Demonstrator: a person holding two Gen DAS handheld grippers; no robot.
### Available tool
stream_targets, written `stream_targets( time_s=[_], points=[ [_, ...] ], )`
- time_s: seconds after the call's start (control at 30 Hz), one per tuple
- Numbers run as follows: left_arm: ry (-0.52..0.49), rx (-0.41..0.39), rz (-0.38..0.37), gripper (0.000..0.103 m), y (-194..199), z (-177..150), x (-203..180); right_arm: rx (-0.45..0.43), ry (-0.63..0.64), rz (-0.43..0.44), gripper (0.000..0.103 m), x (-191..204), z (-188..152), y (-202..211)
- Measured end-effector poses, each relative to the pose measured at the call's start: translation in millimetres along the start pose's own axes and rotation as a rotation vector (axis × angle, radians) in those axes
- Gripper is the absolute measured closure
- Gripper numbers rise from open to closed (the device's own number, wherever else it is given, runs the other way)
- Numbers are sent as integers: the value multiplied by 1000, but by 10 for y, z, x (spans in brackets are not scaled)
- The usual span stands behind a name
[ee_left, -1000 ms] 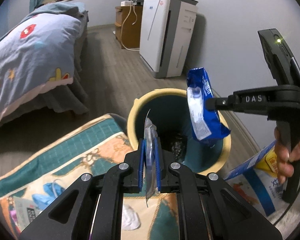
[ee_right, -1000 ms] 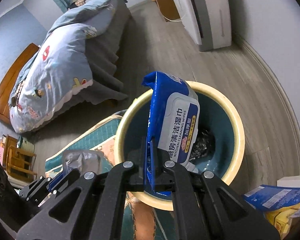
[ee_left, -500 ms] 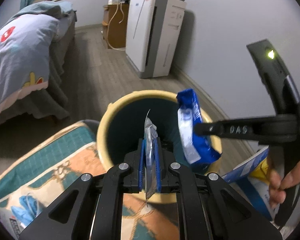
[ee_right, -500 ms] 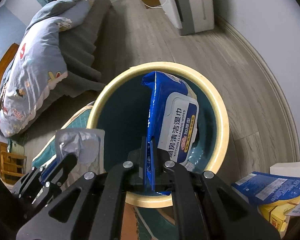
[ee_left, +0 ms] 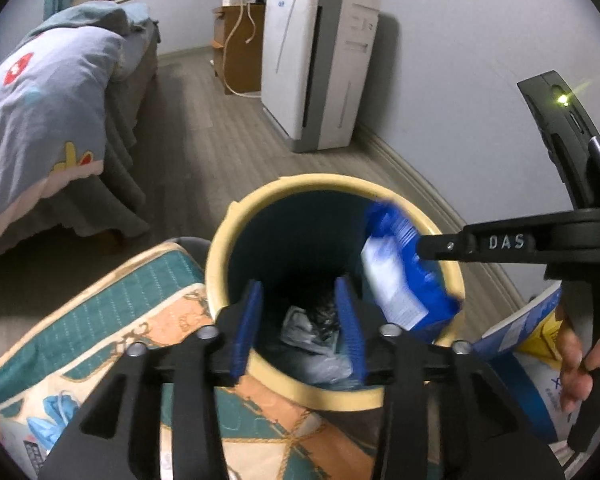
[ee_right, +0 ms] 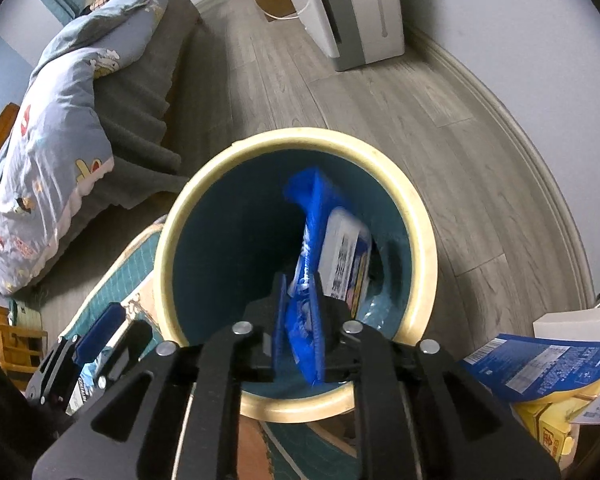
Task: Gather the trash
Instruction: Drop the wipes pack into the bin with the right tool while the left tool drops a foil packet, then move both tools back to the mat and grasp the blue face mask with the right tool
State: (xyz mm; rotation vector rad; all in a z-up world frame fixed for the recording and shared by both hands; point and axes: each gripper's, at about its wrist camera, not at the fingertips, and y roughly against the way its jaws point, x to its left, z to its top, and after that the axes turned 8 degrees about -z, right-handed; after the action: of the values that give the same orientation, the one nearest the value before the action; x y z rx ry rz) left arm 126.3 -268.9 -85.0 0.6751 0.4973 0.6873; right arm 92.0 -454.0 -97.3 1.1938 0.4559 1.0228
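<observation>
A round bin (ee_left: 217, 256) with a cream rim and a teal inside stands on the floor, and both grippers hover over it. My left gripper (ee_left: 299, 330) is opening above its near rim with nothing between the blue pads. A crumpled silver wrapper (ee_left: 316, 350) lies at the bottom, on dark trash. My right gripper (ee_right: 300, 320) is opening over the bin (ee_right: 165, 240). The blue wet-wipes pack (ee_right: 332, 248) is still between its jaws, blurred and sliding down inside. From the left wrist, the pack (ee_left: 400, 280) hangs at the right gripper's (ee_left: 422, 246) tip.
A patterned teal and orange mat (ee_left: 112, 320) lies against the bin's near side. Blue and yellow cartons (ee_right: 540, 376) sit to the right, by the hand (ee_left: 576, 360). A bed (ee_left: 40, 120) is at the left and a white air purifier (ee_left: 320, 64) stands by the far wall.
The left jaws have opened and the silver wrapper has dropped into the bin. The right jaws have parted a little and the wipes pack has slid lower into the bin.
</observation>
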Motion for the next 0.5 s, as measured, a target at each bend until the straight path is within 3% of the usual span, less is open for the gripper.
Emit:
stream_targets(
  time_s=[0.1, 0.23, 0.37, 0.5],
  points=[
    [3, 1, 13, 52, 41, -17, 38, -13, 5, 9, 81, 29, 1, 49],
    [5, -5, 37, 41, 133, -65, 83, -28, 8, 22, 60, 77, 9, 128],
    [-15, -23, 95, 24, 279, -146, 122, -43, -13, 37, 23, 111, 18, 217],
    [-12, -20, 153, 13, 414, -212, 192, -76, -22, 32, 8, 188, 25, 340]
  ],
)
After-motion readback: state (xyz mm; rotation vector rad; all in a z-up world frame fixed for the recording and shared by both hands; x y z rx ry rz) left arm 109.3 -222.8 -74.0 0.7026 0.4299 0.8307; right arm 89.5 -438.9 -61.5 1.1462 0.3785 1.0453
